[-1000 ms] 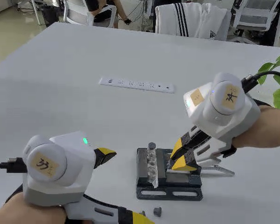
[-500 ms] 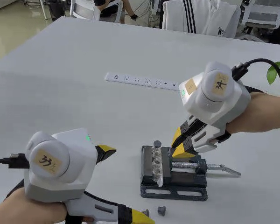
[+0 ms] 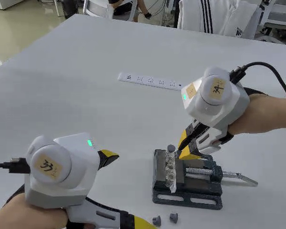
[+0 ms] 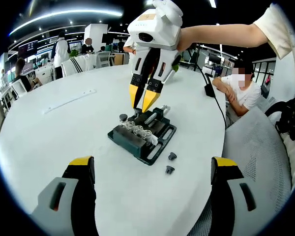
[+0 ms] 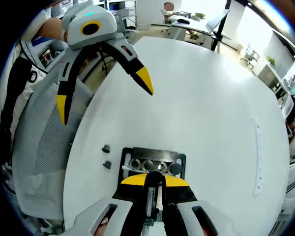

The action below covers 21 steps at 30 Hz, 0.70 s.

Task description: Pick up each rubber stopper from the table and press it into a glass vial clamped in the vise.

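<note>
1. The left gripper [image 3: 127, 190] sat low at the near edge of the white table [image 3: 86, 95]; its yellow-tipped jaws were spread wide with nothing between them.
2. The right gripper [image 3: 182, 150] hovered just above the black vise [image 3: 188, 188], tips pointing down at the vise's far end; in the right gripper view its jaws were drawn together and no object could be seen between them.
3. The vise stood on the table between the 2 grippers, clamping a row of 4 glass vials [image 3: 170, 168] upright; the farthest vial carried a dark rubber stopper [image 3: 171, 148] on its mouth; the other 3 looked uncapped.
4. 2 loose stoppers [image 3: 156, 220] lay side by side on the table just in front of the vise, near the left gripper's lower jaw.
5. A white power strip [image 3: 150, 81] lay farther back on the table, well apart from the vise.
</note>
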### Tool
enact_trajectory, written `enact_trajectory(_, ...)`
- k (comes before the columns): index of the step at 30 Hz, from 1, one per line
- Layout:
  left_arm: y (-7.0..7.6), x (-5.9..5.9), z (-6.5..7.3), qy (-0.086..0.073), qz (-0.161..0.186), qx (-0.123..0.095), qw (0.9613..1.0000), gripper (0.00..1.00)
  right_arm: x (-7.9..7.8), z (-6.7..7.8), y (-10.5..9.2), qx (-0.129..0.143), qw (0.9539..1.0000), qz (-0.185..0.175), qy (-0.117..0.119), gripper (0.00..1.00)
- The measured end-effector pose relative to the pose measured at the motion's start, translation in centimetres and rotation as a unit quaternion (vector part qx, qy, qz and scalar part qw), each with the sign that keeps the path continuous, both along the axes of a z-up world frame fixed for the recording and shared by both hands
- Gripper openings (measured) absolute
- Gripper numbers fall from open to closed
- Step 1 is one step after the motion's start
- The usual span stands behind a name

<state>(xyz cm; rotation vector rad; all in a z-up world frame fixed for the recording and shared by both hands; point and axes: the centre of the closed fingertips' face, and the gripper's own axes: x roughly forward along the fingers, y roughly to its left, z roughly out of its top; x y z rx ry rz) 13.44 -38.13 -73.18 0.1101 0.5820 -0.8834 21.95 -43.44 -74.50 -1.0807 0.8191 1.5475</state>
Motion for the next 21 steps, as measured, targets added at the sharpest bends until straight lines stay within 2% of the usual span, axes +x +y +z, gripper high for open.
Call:
enact_trajectory(10, 0.3, 0.1, -0.1, 0.005, 0.007, -0.002, 1.0000, 0.99, 0.6, -0.6, 0.6, -0.011, 0.9998, 0.016, -0.004, 0.06)
enact_trajectory(21, 0.9, -0.1, -0.5, 0.009, 0.016, -0.004, 0.9998, 0.98, 0.5, -1.2, 0.6, -0.022, 0.9995, 0.021, -0.001, 0.06)
